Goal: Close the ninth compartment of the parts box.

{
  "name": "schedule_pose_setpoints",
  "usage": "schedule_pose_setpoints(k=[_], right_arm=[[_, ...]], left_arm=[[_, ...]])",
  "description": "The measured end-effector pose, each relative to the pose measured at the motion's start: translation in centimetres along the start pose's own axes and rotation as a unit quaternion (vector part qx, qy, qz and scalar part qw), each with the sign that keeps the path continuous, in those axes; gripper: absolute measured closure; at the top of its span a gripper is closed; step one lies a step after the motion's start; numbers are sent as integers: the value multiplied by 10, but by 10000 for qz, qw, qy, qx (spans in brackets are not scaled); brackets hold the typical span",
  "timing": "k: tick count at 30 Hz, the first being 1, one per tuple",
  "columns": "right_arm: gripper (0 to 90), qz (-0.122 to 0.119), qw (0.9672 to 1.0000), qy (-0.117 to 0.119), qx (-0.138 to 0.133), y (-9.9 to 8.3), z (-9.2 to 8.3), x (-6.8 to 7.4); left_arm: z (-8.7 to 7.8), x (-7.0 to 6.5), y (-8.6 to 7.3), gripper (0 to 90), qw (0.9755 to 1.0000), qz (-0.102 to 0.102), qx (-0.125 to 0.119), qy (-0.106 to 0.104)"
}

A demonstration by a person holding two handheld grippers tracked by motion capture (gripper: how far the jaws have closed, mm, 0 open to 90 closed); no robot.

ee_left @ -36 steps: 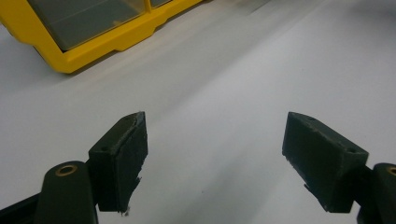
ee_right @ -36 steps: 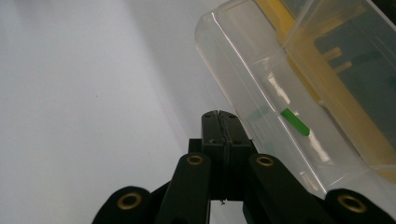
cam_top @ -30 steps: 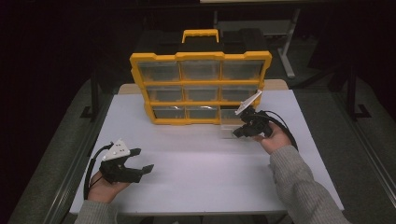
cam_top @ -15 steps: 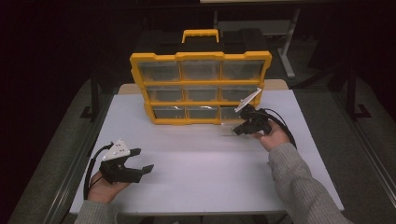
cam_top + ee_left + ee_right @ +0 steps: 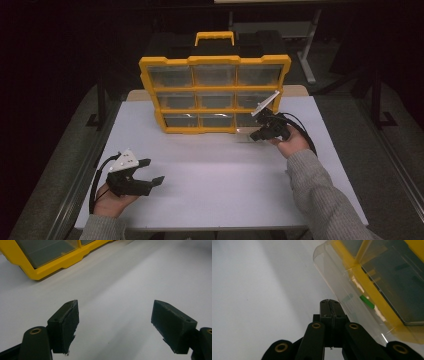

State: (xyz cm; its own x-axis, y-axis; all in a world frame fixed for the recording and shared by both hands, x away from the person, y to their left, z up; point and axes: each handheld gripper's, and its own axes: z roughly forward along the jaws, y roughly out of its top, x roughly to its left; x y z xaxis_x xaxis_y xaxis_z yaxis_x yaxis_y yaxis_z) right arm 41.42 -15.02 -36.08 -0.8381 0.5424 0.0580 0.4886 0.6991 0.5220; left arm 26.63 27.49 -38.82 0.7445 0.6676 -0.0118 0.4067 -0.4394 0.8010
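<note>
right gripper view: clear drawer (image 5: pixel 342 287) pulled out of yellow organizer (image 5: pixel 374 293), just beside fully closed, empty right tool (image 5: pixel 329 302)

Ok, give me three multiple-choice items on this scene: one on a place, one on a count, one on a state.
1. Where is the right claw?
A. On the box's top handle
B. At the lower right corner of the yellow drawer box
C. At the near left corner of the table

2. How many clear drawers does the front of the drawer box show?
A. Six
B. Nine
C. Twelve

3. How do the jaws of the left claw stand?
A. Open, with nothing between them
B. Shut on a drawer
C. Shut on a cable

Answers:
1 B: the high view puts it beside the bottom right drawer.
2 B: there are three rows of three.
3 A: the left gripper view shows the two pads wide apart over bare table.
</note>
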Motion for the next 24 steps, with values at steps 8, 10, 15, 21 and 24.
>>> schedule_pose_setpoints(k=[8,10,15,21,24], right_arm=[[889,30,10000,20,21,2,3,-5],[889,18,10000,16,23,3,4,-6],[889,25,10000,17,28,5,4,-8],[889,38,10000,5,65,9,4,-11],[889,48,10000,13,58,11,5,-12]], left_arm=[[1,1,0,220,10000,-23,12,2],[1,1,0,220,10000,-6,14,0],[1,1,0,220,10000,-9,11,-4],[1,2,-1,220,10000,10,48,-12],[1,2,0,220,10000,-18,6,-16]])
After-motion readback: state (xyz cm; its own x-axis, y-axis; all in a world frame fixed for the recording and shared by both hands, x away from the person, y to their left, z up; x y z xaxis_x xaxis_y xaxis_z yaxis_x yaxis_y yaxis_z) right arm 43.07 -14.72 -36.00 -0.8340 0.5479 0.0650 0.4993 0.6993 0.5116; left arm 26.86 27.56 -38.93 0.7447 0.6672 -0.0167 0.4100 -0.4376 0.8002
